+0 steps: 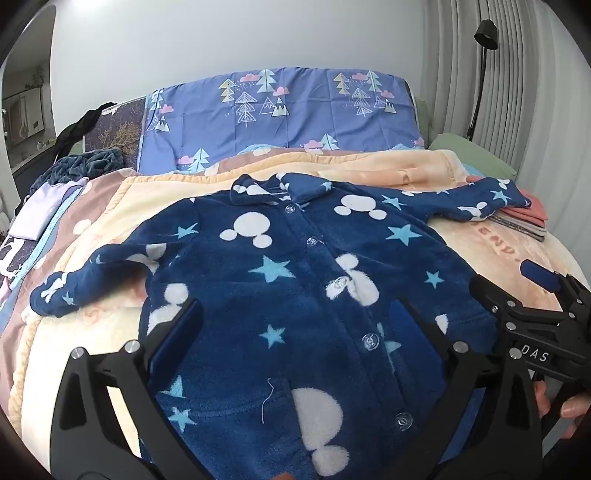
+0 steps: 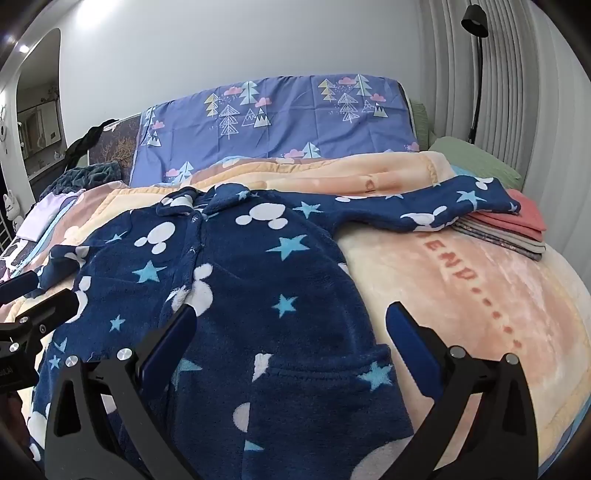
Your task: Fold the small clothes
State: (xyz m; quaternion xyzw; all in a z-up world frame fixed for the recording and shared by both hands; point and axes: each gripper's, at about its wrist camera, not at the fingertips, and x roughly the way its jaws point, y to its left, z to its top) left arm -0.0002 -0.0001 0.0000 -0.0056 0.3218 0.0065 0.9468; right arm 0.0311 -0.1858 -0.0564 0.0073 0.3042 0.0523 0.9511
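Left gripper [image 1: 295,325] jaws spread wide, nothing pinched, hovering over the lower front of the fleece pajama top [image 1: 295,266]. Right gripper [image 2: 291,332] also wide open and empty, above the top's right-hand hem and pocket. A hand [image 1: 565,406] grips the right tool's handle at the frame edge. Top lies flat, buttoned, face up on the peach blanket [image 2: 461,295], both sleeves spread out. Far sleeve end rests on a stack of folded clothes [image 2: 517,232]. Behind: purple tree-print pillow [image 1: 288,110], green pillow [image 2: 476,162], black lamp [image 2: 476,22] by the curtain.
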